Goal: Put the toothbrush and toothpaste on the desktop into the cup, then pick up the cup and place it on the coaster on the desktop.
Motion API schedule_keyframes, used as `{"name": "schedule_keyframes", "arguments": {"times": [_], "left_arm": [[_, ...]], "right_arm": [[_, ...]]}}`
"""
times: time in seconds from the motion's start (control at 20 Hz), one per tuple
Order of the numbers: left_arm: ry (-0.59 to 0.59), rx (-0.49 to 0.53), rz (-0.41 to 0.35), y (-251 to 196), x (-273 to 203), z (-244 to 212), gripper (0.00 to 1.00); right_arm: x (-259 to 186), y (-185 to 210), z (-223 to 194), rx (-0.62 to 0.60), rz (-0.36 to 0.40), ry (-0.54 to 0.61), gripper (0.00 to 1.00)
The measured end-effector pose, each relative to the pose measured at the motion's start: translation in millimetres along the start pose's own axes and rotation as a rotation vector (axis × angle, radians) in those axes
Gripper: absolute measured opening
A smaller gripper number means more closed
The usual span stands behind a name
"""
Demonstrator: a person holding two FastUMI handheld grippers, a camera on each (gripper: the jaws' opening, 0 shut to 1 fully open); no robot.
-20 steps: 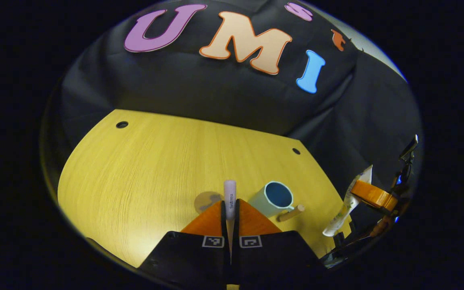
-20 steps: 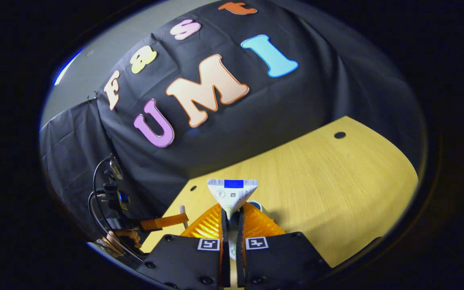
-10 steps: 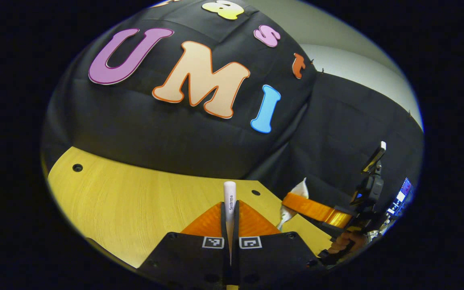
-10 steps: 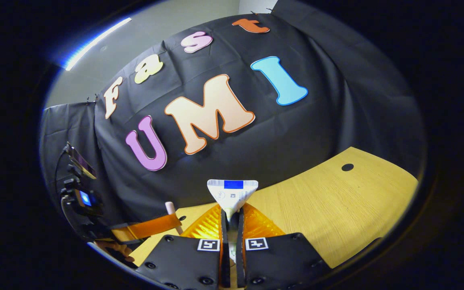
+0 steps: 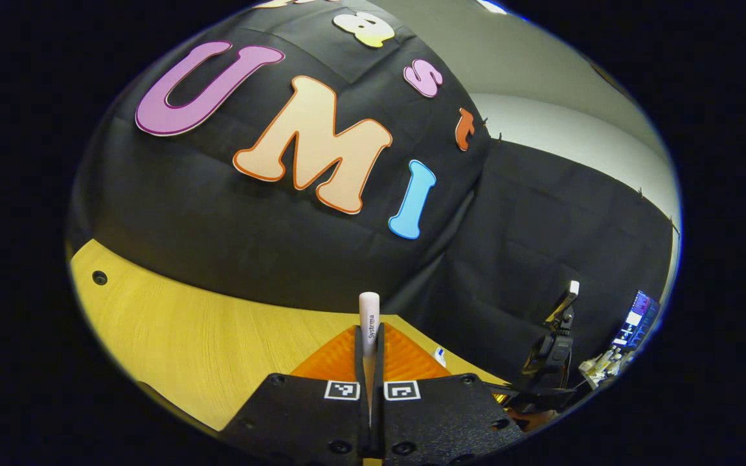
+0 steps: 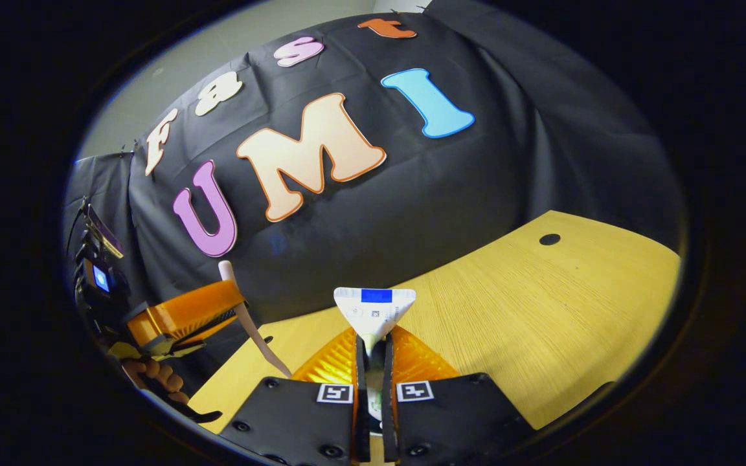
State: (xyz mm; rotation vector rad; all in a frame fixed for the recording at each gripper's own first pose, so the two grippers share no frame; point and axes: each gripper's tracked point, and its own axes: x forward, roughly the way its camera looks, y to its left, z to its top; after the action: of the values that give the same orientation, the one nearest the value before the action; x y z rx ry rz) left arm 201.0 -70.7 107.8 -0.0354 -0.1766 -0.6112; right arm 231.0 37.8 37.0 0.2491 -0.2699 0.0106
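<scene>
Held aloft: my left gripper (image 5: 370,336) clamps the toothbrush (image 5: 368,316), my right gripper (image 6: 373,353) the toothpaste (image 6: 374,310); risk, I judge: either slipping loose.

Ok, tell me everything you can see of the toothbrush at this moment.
The toothbrush is a slim, pale handle, plastic by the look of it, with small dark print along its side and a rounded end. In the left gripper view it sticks out forward from between the left tongs, which are shut on it. In the right gripper view it slants across those tongs, held up off the yellow wooden desktop. Its bristle end cannot be made out.
</scene>
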Motion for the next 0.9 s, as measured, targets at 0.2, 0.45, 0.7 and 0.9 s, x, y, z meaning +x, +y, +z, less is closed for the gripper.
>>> {"name": "schedule_keyframes", "arguments": {"times": [0.2, 0.45, 0.7, 0.9], "left_arm": [[0.003, 0.008, -0.036, -5.2, 0.5, -4.1, 0.0], [-0.006, 0.01, -0.068, -18.2, -2.9, -1.7, 0.0], [-0.027, 0.023, -0.096, -29.9, -4.2, 4.3, 0.0], [-0.046, 0.038, -0.127, -36.8, 8.0, 5.1, 0.0]], "right_arm": [[-0.7, 6.1, -10.3, 0.021, 0.013, 0.023, 0.16], [-18.6, 7.6, -1.2, 0.007, 0.009, -0.004, 0.57], [-48.3, -4.0, 32.0, 0.012, -0.025, -0.08, 0.93], [-75.3, -27.0, 43.3, -0.003, -0.09, -0.106, 0.97]]}}
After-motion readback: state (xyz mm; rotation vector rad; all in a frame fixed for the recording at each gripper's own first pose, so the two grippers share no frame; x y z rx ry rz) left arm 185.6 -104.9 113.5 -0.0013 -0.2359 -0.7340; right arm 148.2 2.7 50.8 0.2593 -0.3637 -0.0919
